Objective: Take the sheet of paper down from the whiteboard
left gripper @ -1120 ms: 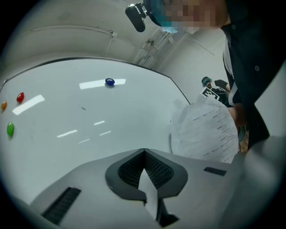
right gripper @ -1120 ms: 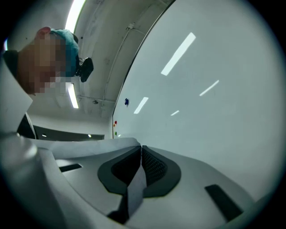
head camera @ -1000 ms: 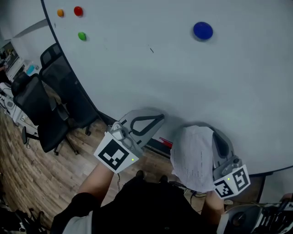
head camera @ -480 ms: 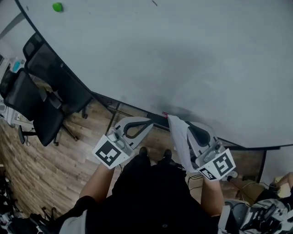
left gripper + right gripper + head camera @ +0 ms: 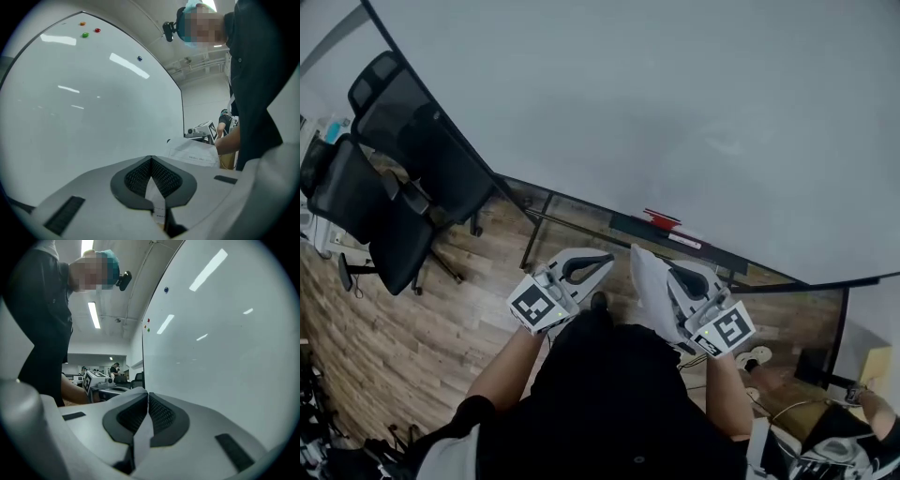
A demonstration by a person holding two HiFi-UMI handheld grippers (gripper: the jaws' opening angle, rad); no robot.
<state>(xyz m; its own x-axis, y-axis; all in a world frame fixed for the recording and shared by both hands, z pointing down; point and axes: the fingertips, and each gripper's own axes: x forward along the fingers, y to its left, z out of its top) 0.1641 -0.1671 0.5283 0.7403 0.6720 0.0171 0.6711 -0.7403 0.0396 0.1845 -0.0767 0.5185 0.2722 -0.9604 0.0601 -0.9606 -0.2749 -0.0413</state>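
Observation:
The whiteboard point(image 5: 675, 94) fills the top of the head view, with no paper on it. The white printed sheet of paper point(image 5: 649, 286) hangs from my right gripper point(image 5: 675, 274), which is shut on it low in front of the person's body. In the right gripper view the sheet point(image 5: 142, 439) shows edge-on as a white strip pinched between the jaws. My left gripper point(image 5: 598, 261) is shut beside it, apart from the sheet. From the left gripper view the sheet point(image 5: 194, 152) lies off to the right. A thin white strip also shows behind the left pads; I cannot tell what it is.
Black office chairs point(image 5: 384, 187) stand left on the wooden floor point(image 5: 412, 328). The board's tray carries a red item point(image 5: 661, 219). Small coloured magnets point(image 5: 85, 34) remain high on the board. The board's stand legs point(image 5: 534, 230) run below it.
Both grippers have come down from the board to waist height. The sheet, draped over the right gripper before, now hangs edge-on. The magnets have left the head view.

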